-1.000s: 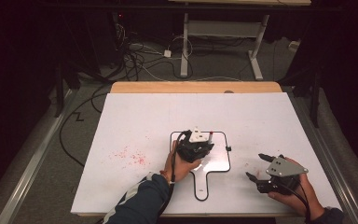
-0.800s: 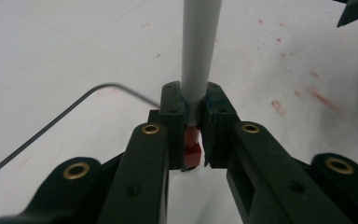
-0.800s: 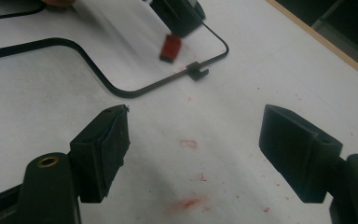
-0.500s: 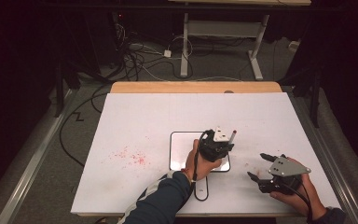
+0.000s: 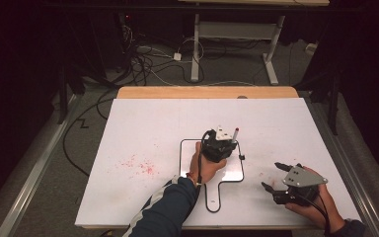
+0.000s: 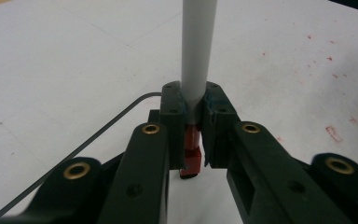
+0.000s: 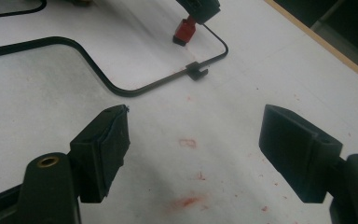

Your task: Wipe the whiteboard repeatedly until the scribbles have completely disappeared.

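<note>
One white marker with a red cap point(image 6: 196, 65) is in hand, and one small whiteboard with a thin black frame and a handle-like tab point(image 5: 231, 173) lies flat on the white surface point(image 5: 148, 128), which also carries a scatter of red smudges point(image 5: 140, 165) to the left of the board. A small black clip point(image 7: 196, 71) sits on the board's frame at its right edge. Two grippers are at work. The left gripper point(image 5: 220, 140) is over the upper right part of the whiteboard, held by a hand at the end of a dark sleeve with white stripes point(image 5: 165, 210) that reaches in from the bottom edge. Its jaws are clamped tight on the marker: in the left gripper view the grey-white barrel stands up between the two black pads and the red cap points down toward the board, very close to it; whether the cap touches cannot be told. In the high view the marker's upper end pokes out just beside the gripper's grey plate. In the right gripper view the red cap hangs just inside the frame's rounded corner, near the clip. The right gripper point(image 5: 276, 178) rests low over the bare surface to the right of the whiteboard, well apart from the left one, gripped by a hand at the lower right. Its jaws stand wide apart with nothing between them, pointing toward the board's right edge.
</note>
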The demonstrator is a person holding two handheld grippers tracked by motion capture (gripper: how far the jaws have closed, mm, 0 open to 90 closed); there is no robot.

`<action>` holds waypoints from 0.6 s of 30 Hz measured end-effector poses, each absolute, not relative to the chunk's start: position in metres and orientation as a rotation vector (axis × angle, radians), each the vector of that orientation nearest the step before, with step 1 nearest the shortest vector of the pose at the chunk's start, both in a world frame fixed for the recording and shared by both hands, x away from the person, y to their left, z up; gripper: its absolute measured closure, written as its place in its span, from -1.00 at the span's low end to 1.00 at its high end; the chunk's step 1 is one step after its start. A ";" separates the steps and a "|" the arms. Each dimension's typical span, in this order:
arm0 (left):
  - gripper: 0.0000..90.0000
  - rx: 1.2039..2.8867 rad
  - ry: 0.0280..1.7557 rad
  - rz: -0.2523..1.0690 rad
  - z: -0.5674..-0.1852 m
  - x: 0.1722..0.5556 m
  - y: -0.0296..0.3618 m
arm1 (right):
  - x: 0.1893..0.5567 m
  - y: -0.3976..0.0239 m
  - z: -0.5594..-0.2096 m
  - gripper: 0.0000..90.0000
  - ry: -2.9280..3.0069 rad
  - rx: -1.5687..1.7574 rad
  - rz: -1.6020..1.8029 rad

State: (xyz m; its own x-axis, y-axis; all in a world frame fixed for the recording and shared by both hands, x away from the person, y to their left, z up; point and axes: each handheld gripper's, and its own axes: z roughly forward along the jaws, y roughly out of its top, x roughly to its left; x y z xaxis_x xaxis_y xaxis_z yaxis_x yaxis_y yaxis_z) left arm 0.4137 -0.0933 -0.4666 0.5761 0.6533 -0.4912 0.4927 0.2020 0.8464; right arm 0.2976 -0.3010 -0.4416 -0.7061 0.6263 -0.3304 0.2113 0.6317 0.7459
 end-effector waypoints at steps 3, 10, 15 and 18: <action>0.76 1.462 1.019 0.132 -0.466 0.412 -0.110 | 0.298 -0.300 -0.441 -0.45 2.274 0.644 0.940; 0.75 1.446 1.038 0.137 -0.468 0.421 -0.116 | 0.297 -0.300 -0.441 -0.45 2.275 0.635 0.946; 0.76 1.441 1.061 0.139 -0.467 0.418 -0.094 | 0.297 -0.302 -0.440 -0.45 2.265 0.645 0.952; 0.76 1.433 1.060 0.128 -0.468 0.414 -0.080 | 0.297 -0.301 -0.439 -0.45 2.265 0.642 0.950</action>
